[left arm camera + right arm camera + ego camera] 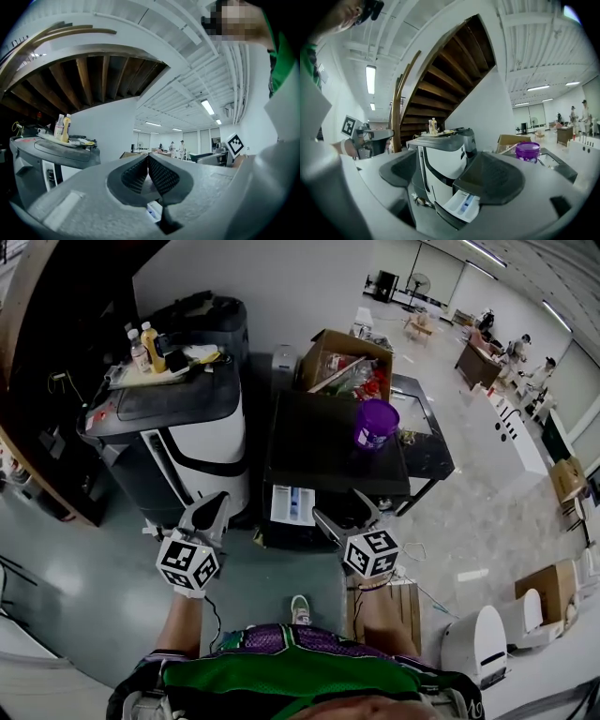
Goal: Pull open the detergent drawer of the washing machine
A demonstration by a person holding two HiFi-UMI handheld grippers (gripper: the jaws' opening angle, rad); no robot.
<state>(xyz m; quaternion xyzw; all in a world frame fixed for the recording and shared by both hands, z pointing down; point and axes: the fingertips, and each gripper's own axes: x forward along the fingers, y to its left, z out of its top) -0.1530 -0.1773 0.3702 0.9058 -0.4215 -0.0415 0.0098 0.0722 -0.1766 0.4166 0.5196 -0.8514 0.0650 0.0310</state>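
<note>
Beyond right tool (345, 513), detergent drawer (461, 205), pulled out

Detergent drawer (461, 206) out (tool (446, 171) agape)

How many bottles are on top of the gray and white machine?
2. A clear bottle and a yellow bottle stand side by side on top of the gray and white machine; clutter beside them could hide more.

Tub (376, 423) atop washing machine (309, 448), cardboard box (325, 354) behind, drawer (292, 505) at front.
</note>
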